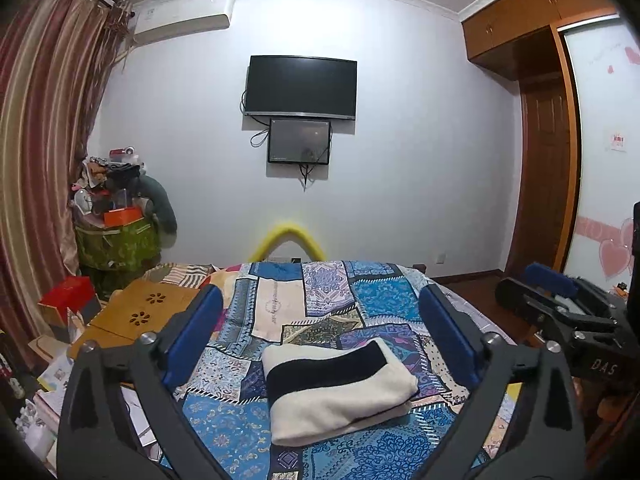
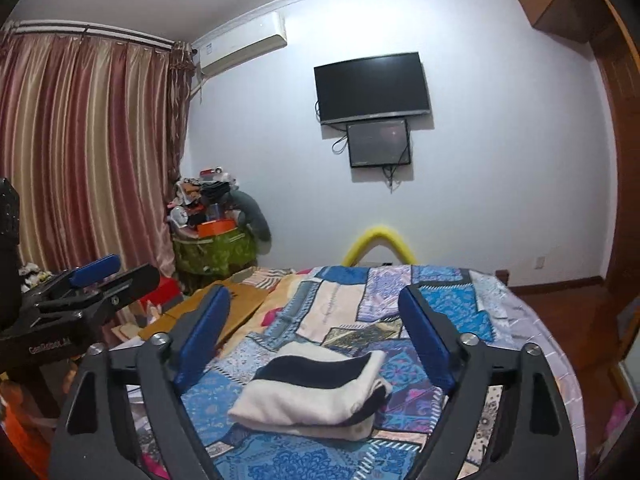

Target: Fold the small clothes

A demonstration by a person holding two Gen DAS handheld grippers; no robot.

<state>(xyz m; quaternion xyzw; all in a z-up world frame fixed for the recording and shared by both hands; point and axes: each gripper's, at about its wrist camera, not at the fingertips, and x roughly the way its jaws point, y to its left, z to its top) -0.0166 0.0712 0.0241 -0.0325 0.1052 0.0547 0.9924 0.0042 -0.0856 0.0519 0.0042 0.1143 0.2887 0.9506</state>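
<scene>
Holding both grippers up over the bed right now, nothing in either one. My left gripper (image 1: 320, 336) has its jaws spread wide, blue pads well apart, and my right gripper (image 2: 314, 338) is the same deal, jaws apart with only air between them.

The garment (image 1: 338, 390) sits folded on the quilt (image 1: 240, 424), a cream bundle with a dark band running across the top. From the left wrist view it's at about 6 o'clock, low and centred between my fingers but beyond them, not touching either pad. From the right wrist view it's also around 6 o'clock, and you can see the layered edges stacked at its right end.

The quilt is a blue patchwork thing covering the whole bed. At 9 o'clock from the garment there's a wooden board (image 1: 142, 312) with flower cutouts lying on the bed's edge, and a red box (image 1: 68, 298) just past it.

In the left view my right gripper pokes in at 3 o'clock; in the right view the left one shows at 9 o'clock.

Further back, a yellow arch (image 1: 288, 240) peeks over the foot of the bed at 12 o'clock. A cluttered pile (image 1: 116, 216) stands at 10 o'clock beside the striped curtain (image 1: 36, 128). On the far wall hangs a TV (image 1: 301, 86) with a smaller screen (image 1: 299, 141) under it, an air conditioner (image 1: 184, 16) at 11 o'clock, and a wooden wardrobe (image 1: 536, 92) at 2 o'clock.
</scene>
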